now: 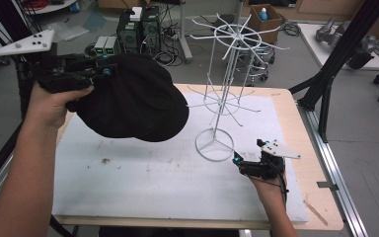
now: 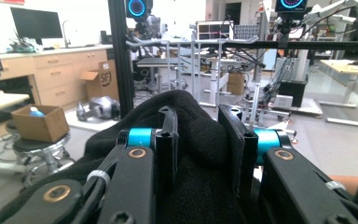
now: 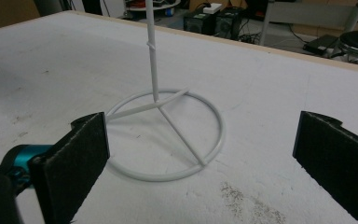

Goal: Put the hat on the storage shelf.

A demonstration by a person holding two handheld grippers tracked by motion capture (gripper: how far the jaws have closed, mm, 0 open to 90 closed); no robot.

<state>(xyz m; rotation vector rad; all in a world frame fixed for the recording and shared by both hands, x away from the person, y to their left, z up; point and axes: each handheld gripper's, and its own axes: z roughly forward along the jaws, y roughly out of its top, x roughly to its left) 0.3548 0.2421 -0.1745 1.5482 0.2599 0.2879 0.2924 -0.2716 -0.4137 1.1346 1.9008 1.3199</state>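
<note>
Workshop clutter, with computers and stools on the floor, rings our table [image 1: 321, 197], whose top is covered by a white mat [image 1: 143, 173]. At the upper left of the high view our left gripper [image 1: 96, 71] holds a black cap [image 1: 133, 98] in the air, well above the mat; in the left gripper view its jaws are clamped on a fold of the dark fabric. Right of centre stands a white wire rack [image 1: 222, 98] with spoked rings of hooks on a thin pole. At the lower right our right gripper [image 1: 244, 160] rests low on the mat, its jaws spread wide and holding nothing, facing the rack's round base just beyond them. We judge that we are carrying the cap toward the rack. Next we must bring it right, over a hook, while the free gripper steadies the base.
</note>
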